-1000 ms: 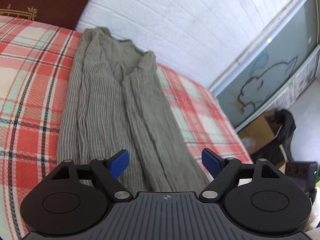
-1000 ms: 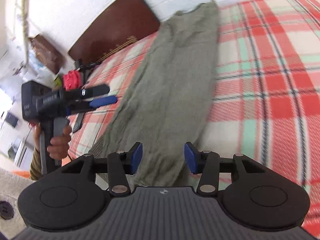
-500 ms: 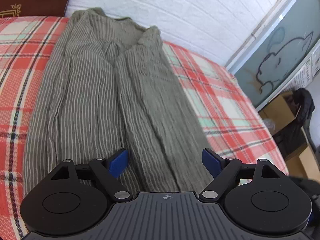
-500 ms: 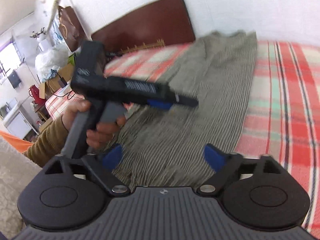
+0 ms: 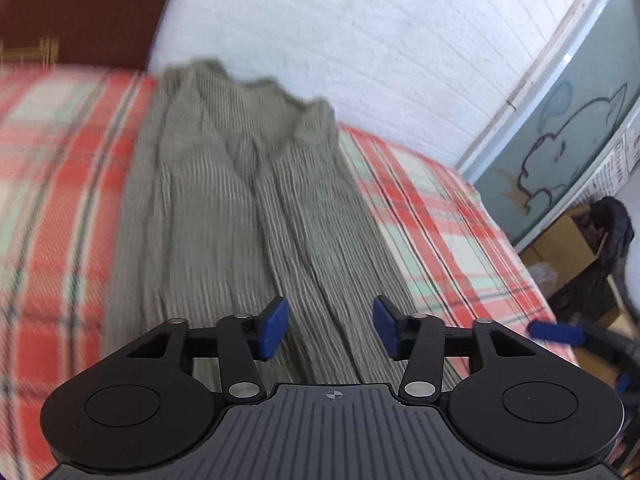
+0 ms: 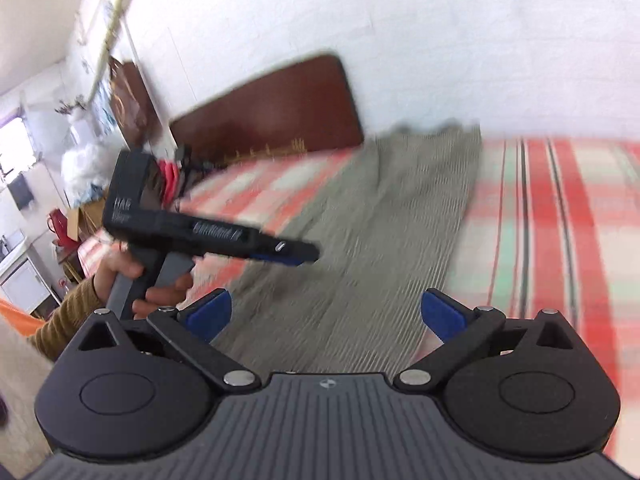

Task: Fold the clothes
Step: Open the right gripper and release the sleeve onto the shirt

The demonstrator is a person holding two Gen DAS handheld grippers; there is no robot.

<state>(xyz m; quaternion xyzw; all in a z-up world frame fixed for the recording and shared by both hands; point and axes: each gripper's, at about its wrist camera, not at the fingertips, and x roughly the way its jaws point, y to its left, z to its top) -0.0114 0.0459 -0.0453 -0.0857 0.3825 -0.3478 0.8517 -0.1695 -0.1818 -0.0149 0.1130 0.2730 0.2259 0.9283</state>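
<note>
The gray shirt (image 5: 248, 216) lies long and flat on the bed (image 5: 440, 216), ready for folding. Above its near end, the left claw (image 5: 327, 326) is closing on nothing; the right claw (image 6: 324, 314) is opening wide, empty.

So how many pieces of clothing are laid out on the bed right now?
1. A grey striped garment lies lengthwise on the plaid bedspread, its collar end toward the white wall. Its near end is hidden behind both grippers, so other clothes off-frame cannot be ruled out.
</note>
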